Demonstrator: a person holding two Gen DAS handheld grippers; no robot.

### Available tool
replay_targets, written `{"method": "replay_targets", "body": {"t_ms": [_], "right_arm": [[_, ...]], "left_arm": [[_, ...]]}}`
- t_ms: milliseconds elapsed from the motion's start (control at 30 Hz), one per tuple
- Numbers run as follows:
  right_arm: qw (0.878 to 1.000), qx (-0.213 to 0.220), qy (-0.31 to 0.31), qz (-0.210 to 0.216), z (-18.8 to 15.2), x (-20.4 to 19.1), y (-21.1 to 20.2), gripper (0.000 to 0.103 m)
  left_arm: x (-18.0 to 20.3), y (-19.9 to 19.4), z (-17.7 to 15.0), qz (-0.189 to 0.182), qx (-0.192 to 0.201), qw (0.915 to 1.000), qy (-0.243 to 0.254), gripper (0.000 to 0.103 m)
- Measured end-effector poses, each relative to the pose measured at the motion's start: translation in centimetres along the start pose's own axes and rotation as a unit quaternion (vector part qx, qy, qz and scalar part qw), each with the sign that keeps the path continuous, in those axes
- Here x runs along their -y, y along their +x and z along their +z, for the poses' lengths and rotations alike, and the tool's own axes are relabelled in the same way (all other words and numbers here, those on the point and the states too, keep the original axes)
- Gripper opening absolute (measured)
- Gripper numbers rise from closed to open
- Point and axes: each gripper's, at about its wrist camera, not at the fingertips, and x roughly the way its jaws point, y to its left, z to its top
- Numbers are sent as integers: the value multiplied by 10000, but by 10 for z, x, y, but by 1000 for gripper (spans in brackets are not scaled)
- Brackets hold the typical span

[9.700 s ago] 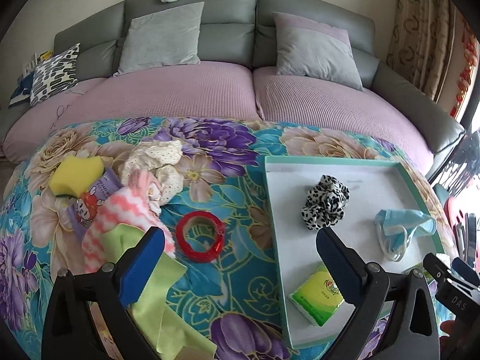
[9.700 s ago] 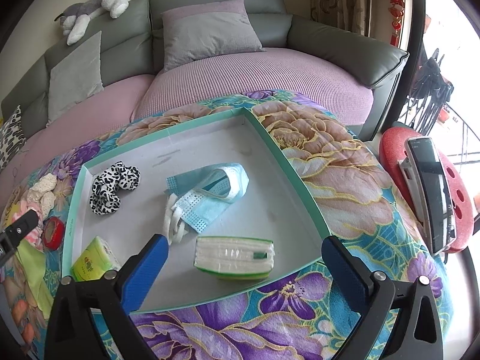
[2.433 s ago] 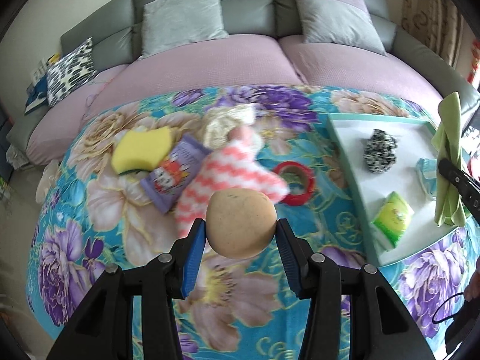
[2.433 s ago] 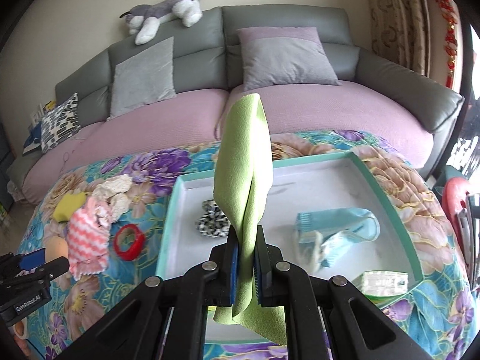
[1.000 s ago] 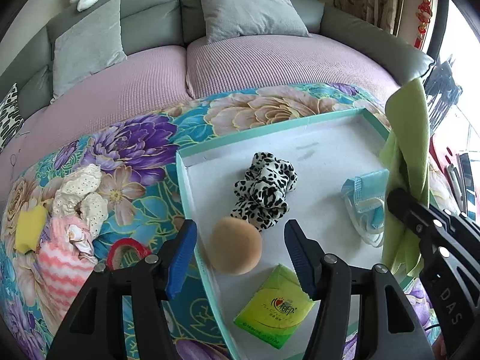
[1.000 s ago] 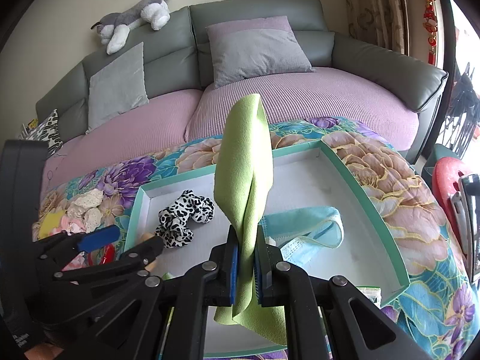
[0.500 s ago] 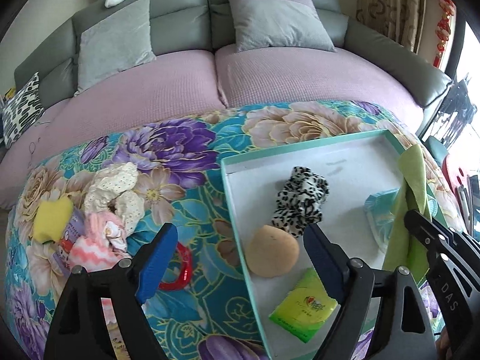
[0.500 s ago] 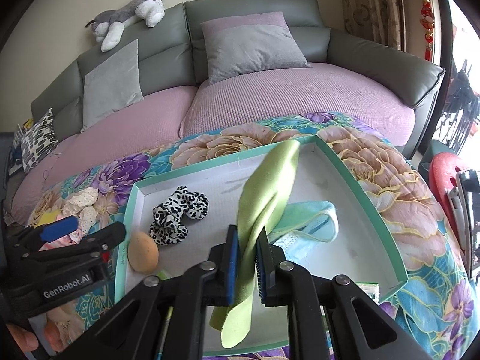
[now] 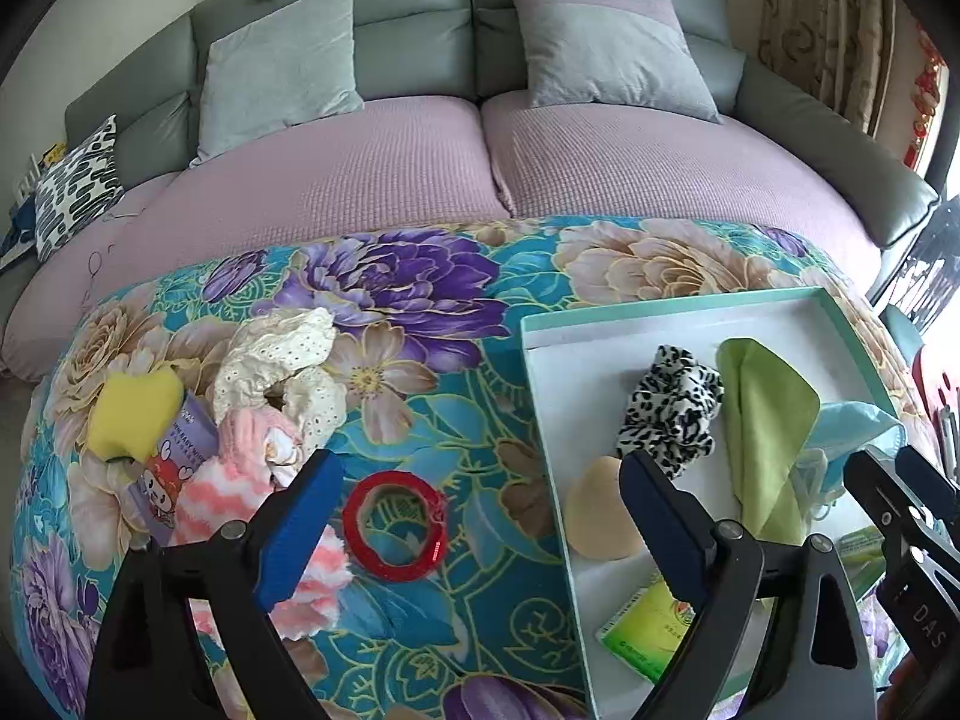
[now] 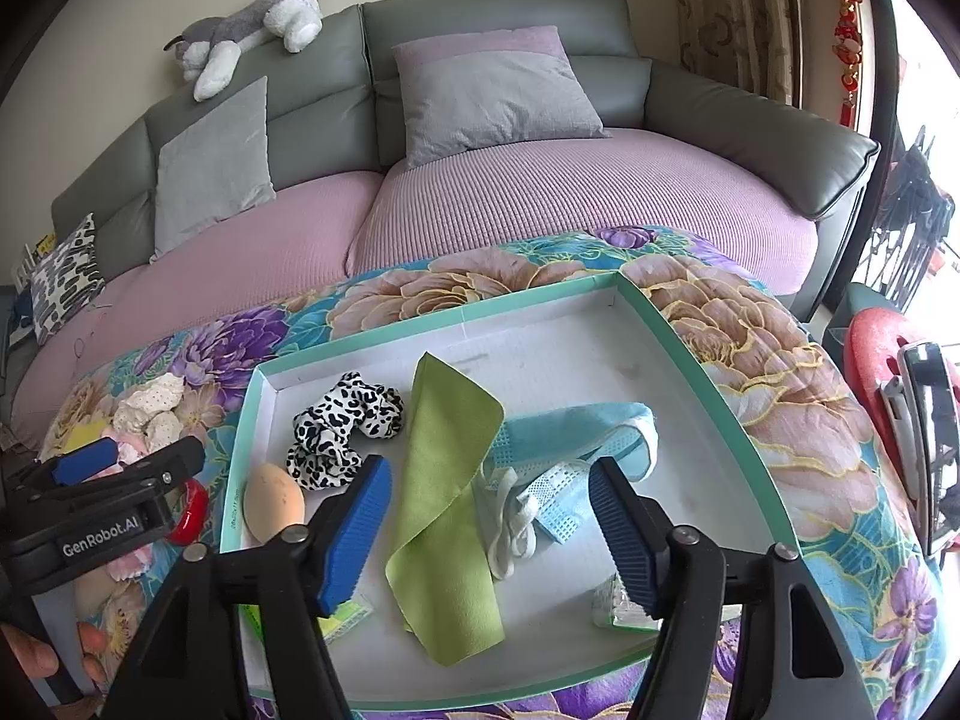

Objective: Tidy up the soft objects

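Left wrist view, claw: my left claw hung over the floral bench cover, its jaws spreading wider with nothing between them.
Left wrist view, tray: the teal-rimmed tray sat to the claw's right, holding a leopard scrunchie, a green cloth, a tan sponge egg, a green tissue pack and a blue mask.
Left wrist view, what remained: a pile lay loose on the cover, ahead and to the claw's left: a pink striped cloth, a cream lace piece, a yellow sponge and a purple wipes pack. A red tape ring lay just ahead, between the blue pads.
Right wrist view, claw: my right claw hovered over the tray's near half, jaws opening, empty; the green cloth lay flat below them, touching neither pad, its long axis running away from me towards the far rim.
Right wrist view, other hand: the left claw showed at the left edge, outside the tray.
Judgement, next reach: the leftover pile was off to the left, well apart from the right claw, so I judged the left hand the nearer one for the pink striped cloth.
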Motion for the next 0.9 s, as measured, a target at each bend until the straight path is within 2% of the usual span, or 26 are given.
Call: {"method": "replay_targets", "body": {"t_ms": [100, 233, 300, 400, 700, 900], "right_arm": [[10000, 4, -25, -10, 0, -1, 1, 85], [10000, -5, -44, -38, -1, -1, 1, 90], [10000, -13, -60, -46, -1, -1, 2, 98], [9999, 5, -78, -75, -1, -2, 2, 103], [9995, -24, -124, -302, -2, -3, 4, 103], [9990, -37, -238, -370, -3, -10, 4, 103]], "left_arm": [[-7, 1, 0, 124, 7, 9999, -85, 94], [-16, 1, 1, 226, 50, 9996, -189, 94], [-21, 0, 1, 233, 65, 9994, -257, 94], [-28, 0, 1, 280, 72, 9989, -359, 94], [-52, -9, 2, 266, 244, 9965, -756, 94], [-66, -15, 1, 450, 325, 9953, -798, 94]]}}
